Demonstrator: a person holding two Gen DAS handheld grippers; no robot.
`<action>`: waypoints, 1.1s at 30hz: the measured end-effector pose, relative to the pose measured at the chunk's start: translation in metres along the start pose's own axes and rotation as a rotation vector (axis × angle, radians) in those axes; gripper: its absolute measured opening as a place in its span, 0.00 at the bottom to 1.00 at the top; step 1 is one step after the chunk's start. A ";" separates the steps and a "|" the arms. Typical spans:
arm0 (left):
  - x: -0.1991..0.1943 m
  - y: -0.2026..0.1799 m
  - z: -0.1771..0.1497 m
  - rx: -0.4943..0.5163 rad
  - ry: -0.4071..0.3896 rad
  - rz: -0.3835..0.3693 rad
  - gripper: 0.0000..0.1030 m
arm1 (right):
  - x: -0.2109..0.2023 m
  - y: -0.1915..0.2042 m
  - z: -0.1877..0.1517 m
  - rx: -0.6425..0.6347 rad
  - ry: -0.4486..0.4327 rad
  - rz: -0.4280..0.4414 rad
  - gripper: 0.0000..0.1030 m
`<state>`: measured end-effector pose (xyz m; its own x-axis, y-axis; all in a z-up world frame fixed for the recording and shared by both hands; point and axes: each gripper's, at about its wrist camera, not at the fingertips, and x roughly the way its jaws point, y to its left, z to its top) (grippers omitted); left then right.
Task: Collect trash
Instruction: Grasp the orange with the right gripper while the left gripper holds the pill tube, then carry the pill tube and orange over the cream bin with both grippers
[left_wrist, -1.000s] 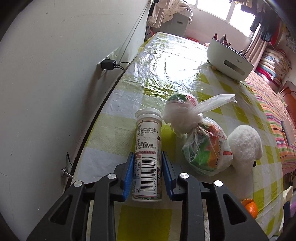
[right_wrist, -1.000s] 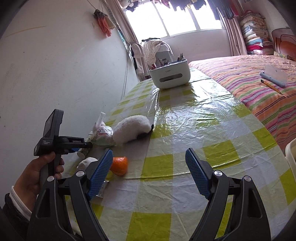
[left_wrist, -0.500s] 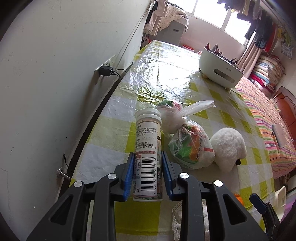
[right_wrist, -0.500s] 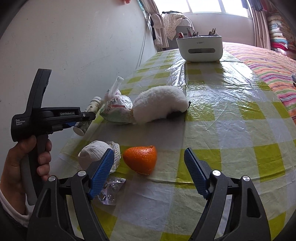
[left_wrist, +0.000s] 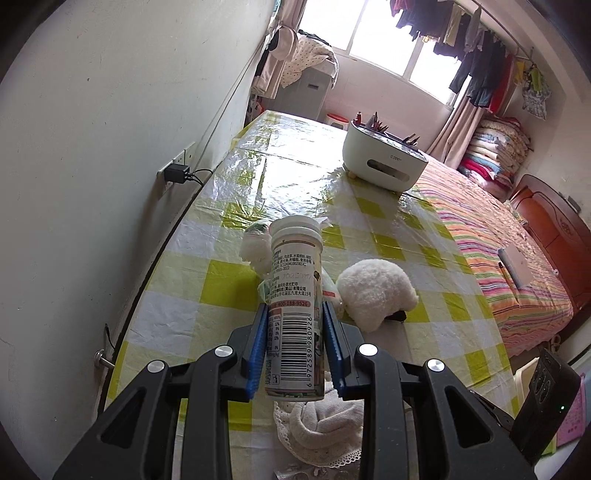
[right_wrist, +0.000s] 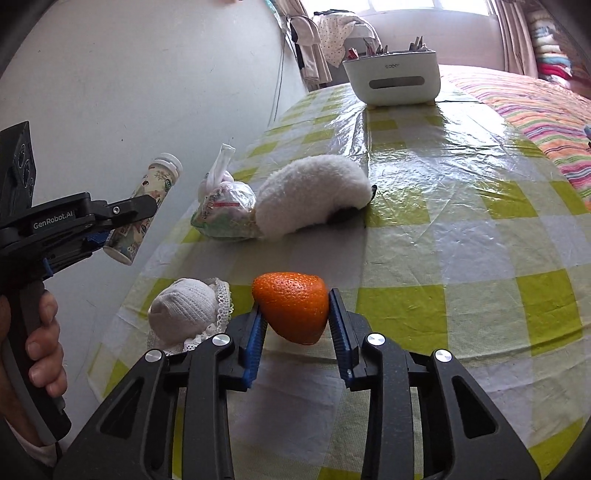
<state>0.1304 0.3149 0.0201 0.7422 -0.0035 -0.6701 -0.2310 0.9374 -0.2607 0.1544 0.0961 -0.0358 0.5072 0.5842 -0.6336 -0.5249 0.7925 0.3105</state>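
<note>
My left gripper (left_wrist: 295, 332) is shut on a white tube bottle (left_wrist: 295, 306) with a barcode label, held tilted above the table; the same bottle (right_wrist: 146, 212) shows in the right wrist view, up in the air at the left. My right gripper (right_wrist: 295, 314) is shut on an orange piece of peel (right_wrist: 291, 310) near the table's front edge, blue pads pressing both sides. A knotted plastic bag of rubbish (right_wrist: 225, 214) lies beside a white plush toy (right_wrist: 310, 195). A rolled white sock on lace (right_wrist: 184, 310) lies left of the peel.
The table carries a yellow-checked plastic cloth (right_wrist: 443, 206) and runs along a white wall (left_wrist: 110, 147) with a plugged-in charger (left_wrist: 177, 173). A white organiser box (right_wrist: 393, 77) stands at the far end. A striped bed (left_wrist: 498, 240) lies to the right. A hand (right_wrist: 40, 339) holds the left gripper's handle.
The right gripper came down and forward to the orange peel and its jaws closed on it. The left gripper rose and drew back with the bottle, revealing more of the room.
</note>
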 end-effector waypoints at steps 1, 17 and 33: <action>-0.003 -0.003 -0.001 0.003 -0.008 -0.008 0.27 | -0.003 -0.001 0.000 0.001 -0.007 -0.003 0.31; -0.007 -0.061 -0.009 0.042 -0.018 -0.100 0.27 | -0.052 -0.025 -0.006 0.043 -0.125 -0.062 0.31; 0.003 -0.111 -0.022 0.101 0.017 -0.153 0.27 | -0.113 -0.066 -0.005 0.137 -0.252 -0.112 0.31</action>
<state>0.1447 0.2036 0.0317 0.7532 -0.1535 -0.6396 -0.0513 0.9557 -0.2898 0.1285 -0.0235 0.0117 0.7194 0.5029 -0.4790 -0.3675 0.8609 0.3520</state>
